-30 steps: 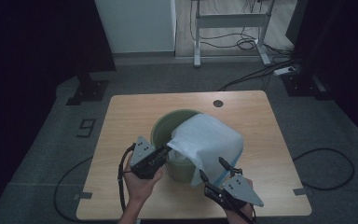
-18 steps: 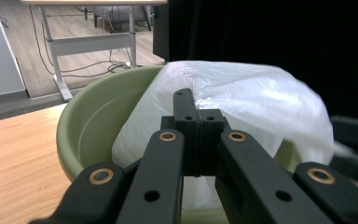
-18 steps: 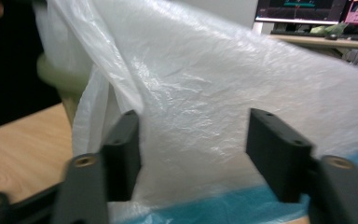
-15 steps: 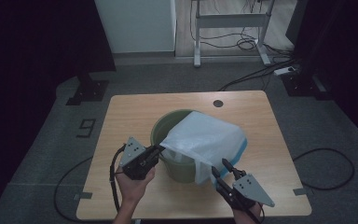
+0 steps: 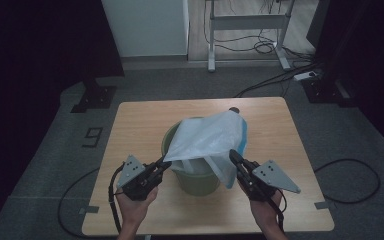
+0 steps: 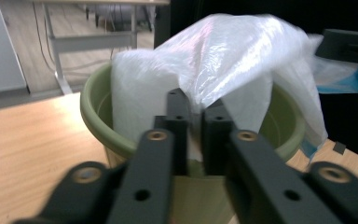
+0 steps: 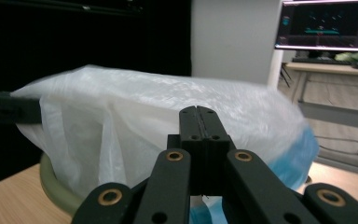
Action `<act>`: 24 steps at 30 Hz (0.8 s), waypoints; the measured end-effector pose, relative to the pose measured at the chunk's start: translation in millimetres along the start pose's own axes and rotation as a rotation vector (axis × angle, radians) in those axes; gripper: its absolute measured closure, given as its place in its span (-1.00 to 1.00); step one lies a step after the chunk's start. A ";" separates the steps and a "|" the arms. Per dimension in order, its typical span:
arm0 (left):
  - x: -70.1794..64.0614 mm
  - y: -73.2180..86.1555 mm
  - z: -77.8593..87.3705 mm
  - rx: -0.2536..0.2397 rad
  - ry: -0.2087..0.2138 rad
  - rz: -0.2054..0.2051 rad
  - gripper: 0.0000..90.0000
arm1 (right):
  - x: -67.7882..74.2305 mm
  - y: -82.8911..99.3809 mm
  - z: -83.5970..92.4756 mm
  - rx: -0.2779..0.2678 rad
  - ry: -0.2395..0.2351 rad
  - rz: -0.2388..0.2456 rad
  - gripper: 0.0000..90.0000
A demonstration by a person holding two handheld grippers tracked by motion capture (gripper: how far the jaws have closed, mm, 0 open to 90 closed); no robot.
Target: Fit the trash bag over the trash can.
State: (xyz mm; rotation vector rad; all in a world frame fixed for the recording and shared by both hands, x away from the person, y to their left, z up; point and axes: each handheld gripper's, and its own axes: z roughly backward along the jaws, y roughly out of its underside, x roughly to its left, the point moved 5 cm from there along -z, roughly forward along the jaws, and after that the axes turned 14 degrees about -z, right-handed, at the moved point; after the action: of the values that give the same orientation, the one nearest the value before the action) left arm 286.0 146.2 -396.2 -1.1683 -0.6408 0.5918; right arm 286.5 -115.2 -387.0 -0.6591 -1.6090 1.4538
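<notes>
A white plastic bag (image 5: 210, 140) with a blue edge is draped over a green bin (image 5: 195, 182) in the middle of the table. My left gripper (image 5: 164, 163) is at the bag's near left corner. Its jaws have just been opening and stand slightly apart (image 6: 196, 109), with the film (image 6: 242, 51) hanging in the gap above the bin's rim (image 6: 95, 121). My right gripper (image 5: 232, 155) has just been closing and is shut (image 7: 198, 114) on the bag's near right edge. It holds the bag (image 7: 135, 102) stretched above the bin (image 7: 58, 191).
The wooden table (image 5: 140, 120) has bare room around the bin and a small dark grommet (image 5: 234, 109) at the back. Cables (image 5: 350, 175) trail on the grey floor. A metal desk frame (image 5: 245, 22) stands beyond, and a monitor (image 7: 326, 23) glows at the right.
The right gripper closed on the bag and rose, lifting and spreading it over the bin. The left gripper drew a little to the left and its jaws parted.
</notes>
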 end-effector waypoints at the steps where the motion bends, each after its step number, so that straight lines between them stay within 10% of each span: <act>1: 0.0 -1.0 0.7 0.000 -0.010 0.000 0.56 | 1.3 -1.3 -1.2 0.000 -0.004 0.004 0.98; 7: 2.6 -16.4 8.0 -0.029 -0.058 -0.024 -0.02 | 6.6 -8.3 -5.6 -0.010 -0.017 0.019 0.98; 24: 10.7 -47.1 -18.4 -0.006 -0.016 -0.065 -0.12 | 8.0 -13.8 -9.3 0.016 -0.034 0.054 0.97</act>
State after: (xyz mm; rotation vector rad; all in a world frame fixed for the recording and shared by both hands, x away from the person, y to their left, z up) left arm 310.9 128.7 -354.5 -1.1451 -0.6925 0.5450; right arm 292.5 -106.3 -372.1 -0.6766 -1.6152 1.5226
